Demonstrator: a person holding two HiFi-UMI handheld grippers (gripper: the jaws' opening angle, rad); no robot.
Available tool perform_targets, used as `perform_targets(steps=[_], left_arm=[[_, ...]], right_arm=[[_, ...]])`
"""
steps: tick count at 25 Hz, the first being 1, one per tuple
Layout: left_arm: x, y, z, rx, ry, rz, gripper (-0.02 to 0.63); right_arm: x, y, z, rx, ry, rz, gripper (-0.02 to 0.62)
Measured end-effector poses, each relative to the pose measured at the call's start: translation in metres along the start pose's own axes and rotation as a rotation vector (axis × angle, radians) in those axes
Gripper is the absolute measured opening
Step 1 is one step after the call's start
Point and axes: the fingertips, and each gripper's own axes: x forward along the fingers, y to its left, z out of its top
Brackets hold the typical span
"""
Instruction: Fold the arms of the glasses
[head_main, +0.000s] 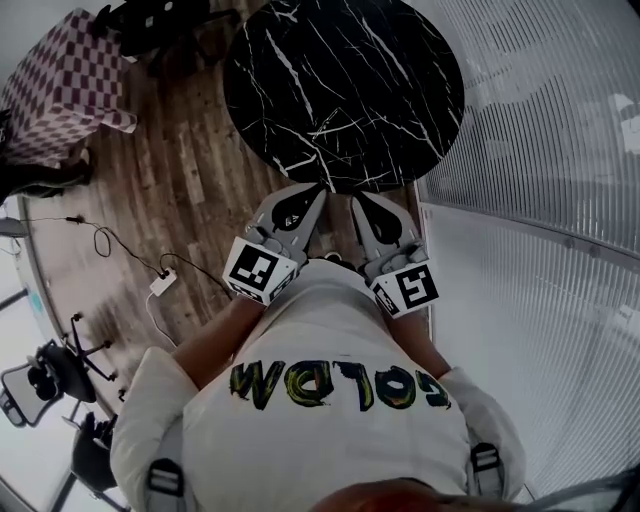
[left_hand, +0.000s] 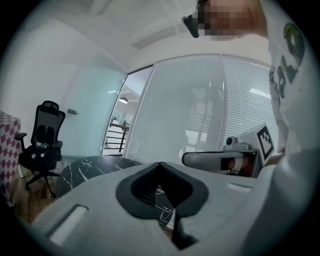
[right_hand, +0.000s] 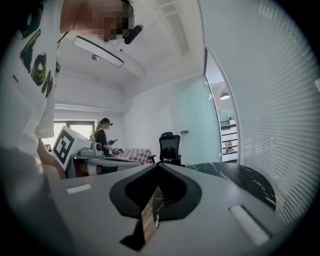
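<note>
No glasses show in any view. My left gripper (head_main: 317, 189) and right gripper (head_main: 355, 198) are held side by side in front of the person's chest, tips pointing at the near rim of a round black marble table (head_main: 340, 90). Both pairs of jaws stand closed tip to tip with nothing between them. In the left gripper view the left gripper (left_hand: 160, 165) looks over the table (left_hand: 85, 167), with the right gripper (left_hand: 220, 161) beside it. The right gripper (right_hand: 157, 166) sees the table (right_hand: 240, 177) at its right and the left gripper (right_hand: 95, 162) at its left.
A glass wall with blinds (head_main: 540, 150) runs along the right. A checkered seat (head_main: 65, 80) stands far left, and a cable with a power strip (head_main: 162, 283) lies on the wood floor. A black office chair (right_hand: 170, 147) and another person (right_hand: 102, 137) are beyond.
</note>
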Motion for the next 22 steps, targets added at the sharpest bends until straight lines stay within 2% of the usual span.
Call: perform_targets(steps=[5, 11, 19, 22], left_arm=[[0.004, 0.026, 0.003, 0.019, 0.018, -0.027, 0.003], [0.012, 0.037, -0.003, 0.013, 0.049, -0.043, 0.003], [0.041, 0.045, -0.025, 0.01, 0.129, -0.023, 0.003], [0.053, 0.052, -0.032, 0.019, 0.152, 0.005, 0.004]], right_arm=[[0.029, -0.001, 0.005, -0.035, 0.003, -0.028, 0.003], [0.037, -0.01, 0.004, -0.028, 0.01, -0.053, 0.003], [0.036, -0.041, -0.003, -0.092, 0.047, -0.086, 0.003], [0.035, -0.057, -0.013, -0.144, 0.094, -0.078, 0.003]])
